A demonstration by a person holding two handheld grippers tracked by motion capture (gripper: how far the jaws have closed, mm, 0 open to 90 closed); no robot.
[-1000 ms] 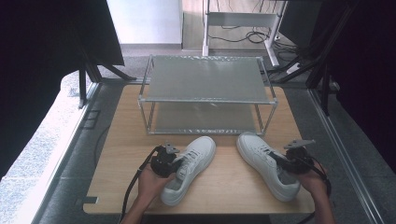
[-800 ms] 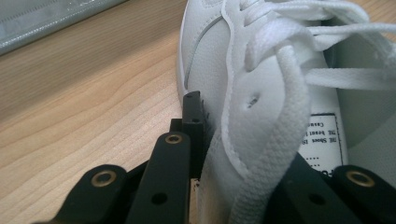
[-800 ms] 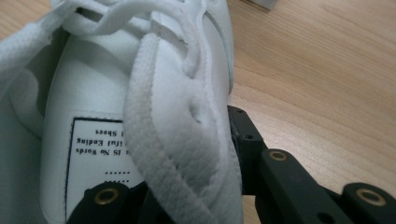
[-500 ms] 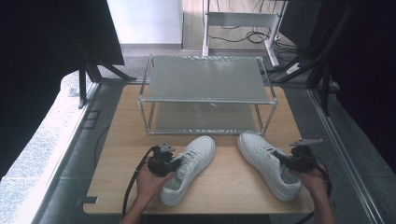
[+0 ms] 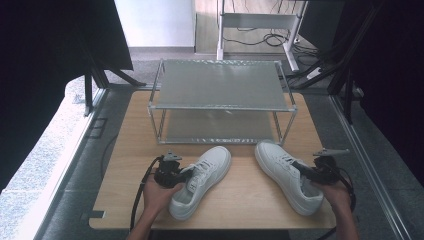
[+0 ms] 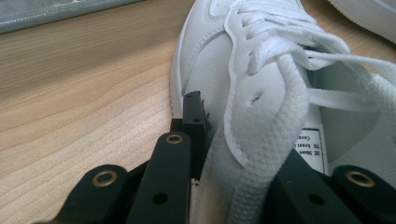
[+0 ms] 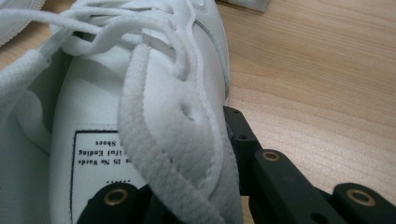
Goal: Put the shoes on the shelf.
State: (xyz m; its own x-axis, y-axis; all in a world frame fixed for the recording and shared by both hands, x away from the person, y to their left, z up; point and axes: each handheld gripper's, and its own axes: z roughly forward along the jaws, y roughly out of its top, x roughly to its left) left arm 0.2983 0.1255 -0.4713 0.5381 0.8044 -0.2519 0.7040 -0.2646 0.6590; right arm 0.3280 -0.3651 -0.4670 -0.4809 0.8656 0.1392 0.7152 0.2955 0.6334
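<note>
Wooden tabletop [image 5: 240, 192] bears two white sneakers before an unloaded metal rack [image 5: 220, 100]. Left gripper [image 5: 184, 175] clamps the left sneaker's [image 5: 200, 180] collar, and the right gripper [image 5: 306, 172], jaws just closing, seemingly clamps the right sneaker's [image 5: 285, 172] collar. Both shoes are gripped; lifting and shelving probably remain.

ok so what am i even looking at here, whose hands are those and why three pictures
A person sits at a light wooden table, holding a black two-jaw hand tool in each hand. The big picture comes from a camera overhead; the other two come from cameras riding on each tool. The left gripper has its fingers clamped on the side wall of the left white lace-up sneaker. The right gripper has just been closing on the collar of the right white sneaker, one jaw inside, one outside. Behind them stands a two-level metal mesh rack.
</note>
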